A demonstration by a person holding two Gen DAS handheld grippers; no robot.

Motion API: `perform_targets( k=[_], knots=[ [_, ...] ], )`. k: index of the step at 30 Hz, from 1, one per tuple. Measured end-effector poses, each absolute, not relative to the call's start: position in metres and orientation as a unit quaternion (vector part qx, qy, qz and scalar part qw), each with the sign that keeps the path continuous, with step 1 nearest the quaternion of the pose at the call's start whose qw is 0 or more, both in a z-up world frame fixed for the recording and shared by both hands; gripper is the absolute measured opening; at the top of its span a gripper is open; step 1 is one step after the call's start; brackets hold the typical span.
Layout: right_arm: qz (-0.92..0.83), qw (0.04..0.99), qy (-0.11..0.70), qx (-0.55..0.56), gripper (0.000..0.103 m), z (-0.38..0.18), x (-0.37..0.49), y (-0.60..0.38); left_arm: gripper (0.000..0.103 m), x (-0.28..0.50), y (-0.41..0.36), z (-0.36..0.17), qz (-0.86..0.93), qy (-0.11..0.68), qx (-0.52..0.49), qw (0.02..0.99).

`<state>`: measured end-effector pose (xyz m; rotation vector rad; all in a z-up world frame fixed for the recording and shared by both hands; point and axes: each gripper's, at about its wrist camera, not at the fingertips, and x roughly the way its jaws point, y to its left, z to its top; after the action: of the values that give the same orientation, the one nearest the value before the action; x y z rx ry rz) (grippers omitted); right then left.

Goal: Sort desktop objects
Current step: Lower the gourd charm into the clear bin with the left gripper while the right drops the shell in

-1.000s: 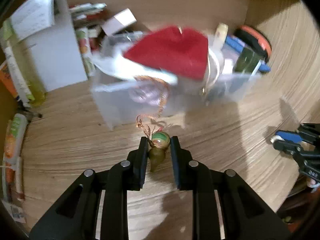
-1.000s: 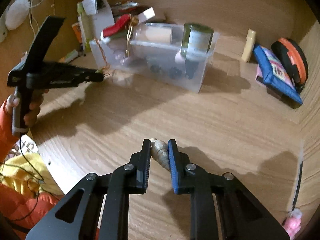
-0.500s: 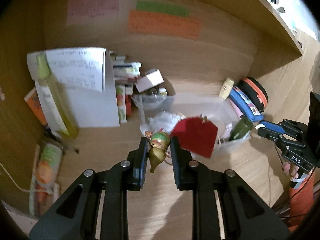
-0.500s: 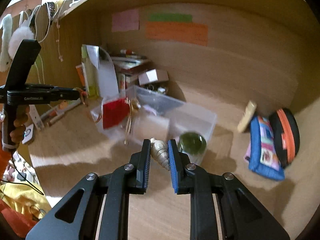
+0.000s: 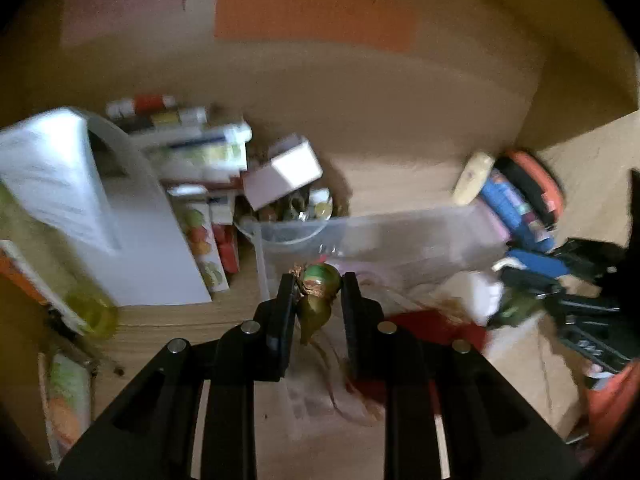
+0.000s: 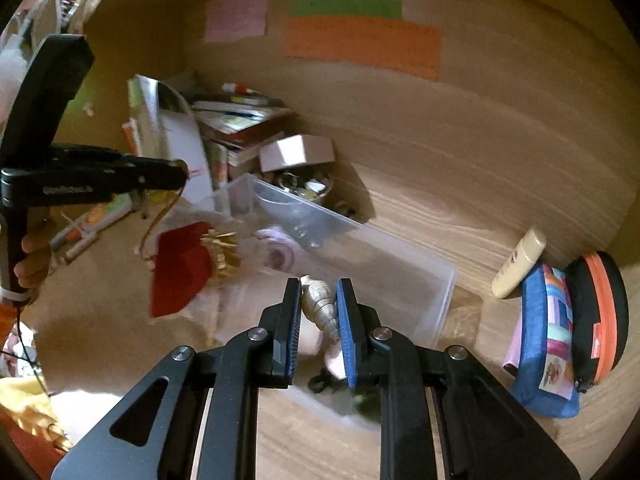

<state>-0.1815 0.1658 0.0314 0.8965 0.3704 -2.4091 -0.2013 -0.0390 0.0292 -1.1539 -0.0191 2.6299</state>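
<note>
1. Left claw [image 5: 317,300]: I have it clamped on a small gourd charm [image 5: 318,294], green on top with an olive lower bulb. A brown cord [image 6: 160,216] trails from the charm down to a red tag [image 6: 180,268] with a gold tassel [image 6: 222,254] beside it.
2. Right claw [image 6: 319,312]: its blue-padded jaws are closed on a pale spiral seashell [image 6: 320,304], tip pointing down toward the camera.
3. Both held items hang above a clear plastic bin [image 6: 360,248] standing on the wooden surface [image 6: 460,216]. The charm is over the bin's near left part in the left wrist view; the shell is over its near edge in the right wrist view.
4. Inside the bin I can make out a purple tape roll [image 6: 278,254] and some pale, blurred items; I cannot identify the rest.
5. Behind the bin: a round clear tub [image 5: 296,216] of small items with a white box [image 5: 284,172] tilted over it, and a stack of books [image 6: 240,120] beside a white file holder [image 5: 132,240].
6. Right of the bin: a cream tube [image 6: 520,262] leaning against a blue pouch [image 6: 544,340], with a black-and-orange case [image 6: 600,320] touching the pouch.
7. Back wall: pink [image 6: 236,12], green [image 6: 348,7] and orange [image 6: 362,46] notes.
8. A hand [image 6: 32,256] grips the left claw's handle; the left wrist view is motion-blurred.
</note>
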Motion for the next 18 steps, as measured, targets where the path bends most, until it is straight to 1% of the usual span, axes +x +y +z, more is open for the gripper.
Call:
perform_targets(
  k=[4, 7, 8, 9, 11, 13, 18],
  knots=[
    [-0.891, 0.255, 0.139, 0.350, 0.016, 0.025, -0.197, 0.162, 0.022, -0.220, -0.032, 0.004, 0.889, -0.018, -0.432, 0.153],
    [-0.895, 0.242, 0.146, 0.344, 0.016, 0.024, -0.198, 0.160, 0.032, -0.218, -0.030, 0.005, 0.896, -0.007, -0.419, 0.148],
    [-0.897, 0.243, 0.148, 0.339, 0.017, 0.024, -0.197, 0.159, 0.036, -0.218, -0.031, 0.005, 0.896, -0.009, -0.418, 0.150],
    [-0.898, 0.243, 0.150, 0.335, 0.017, 0.025, -0.196, 0.159, 0.037, -0.218, -0.031, 0.005, 0.895, -0.011, -0.419, 0.150],
    [-0.900, 0.242, 0.152, 0.329, 0.022, 0.026, -0.196, 0.158, 0.037, -0.219, -0.032, 0.005, 0.894, -0.017, -0.422, 0.152],
    [-0.901, 0.241, 0.153, 0.327, 0.023, 0.027, -0.196, 0.156, 0.037, -0.218, -0.033, 0.006, 0.894, -0.020, -0.422, 0.151],
    [-0.900, 0.244, 0.155, 0.326, 0.024, 0.028, -0.192, 0.153, 0.037, -0.213, -0.033, 0.009, 0.895, -0.017, -0.421, 0.148]
  ],
)
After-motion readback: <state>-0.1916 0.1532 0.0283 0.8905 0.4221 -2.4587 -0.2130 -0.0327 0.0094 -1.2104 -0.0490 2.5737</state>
